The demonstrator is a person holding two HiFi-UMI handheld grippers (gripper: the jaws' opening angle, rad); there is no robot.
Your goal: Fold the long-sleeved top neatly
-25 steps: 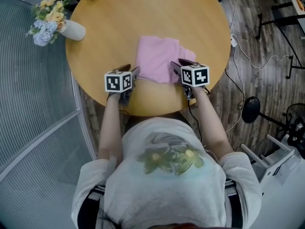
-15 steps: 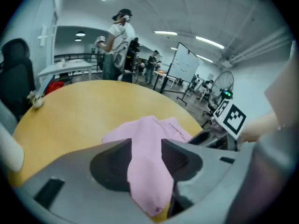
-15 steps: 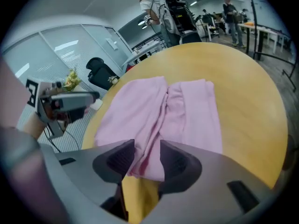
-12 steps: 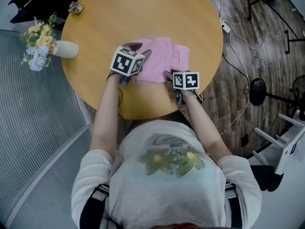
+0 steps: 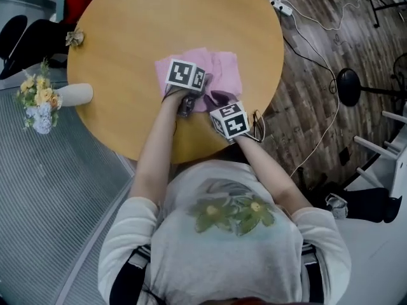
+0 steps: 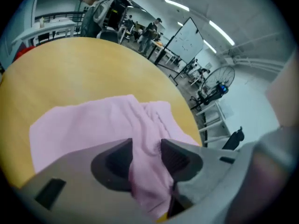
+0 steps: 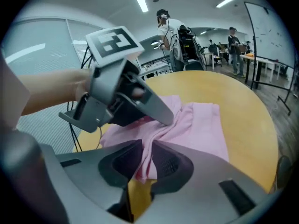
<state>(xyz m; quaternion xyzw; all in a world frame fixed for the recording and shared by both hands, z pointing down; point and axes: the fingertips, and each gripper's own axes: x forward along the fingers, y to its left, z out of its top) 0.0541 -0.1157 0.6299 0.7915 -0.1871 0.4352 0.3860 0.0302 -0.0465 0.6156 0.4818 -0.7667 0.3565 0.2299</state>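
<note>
While the pink top (image 5: pixel 224 68) lies bunched by the near edge of the round counter (image 5: pixel 159 18), the left gripper (image 6: pixel 145 154) clamps a thick fold and the right gripper (image 7: pixel 145 158), its jaws just closing, pinches a thin fold.

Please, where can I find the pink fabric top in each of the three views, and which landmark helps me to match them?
Head view: the pink fabric top lies in the upper centre.
Left gripper view: centre to lower centre, with a fold running down between the jaws.
Right gripper view: centre, reaching right, with an edge pinched between the jaws.
Shared landmark: the round wooden table under it.
</note>
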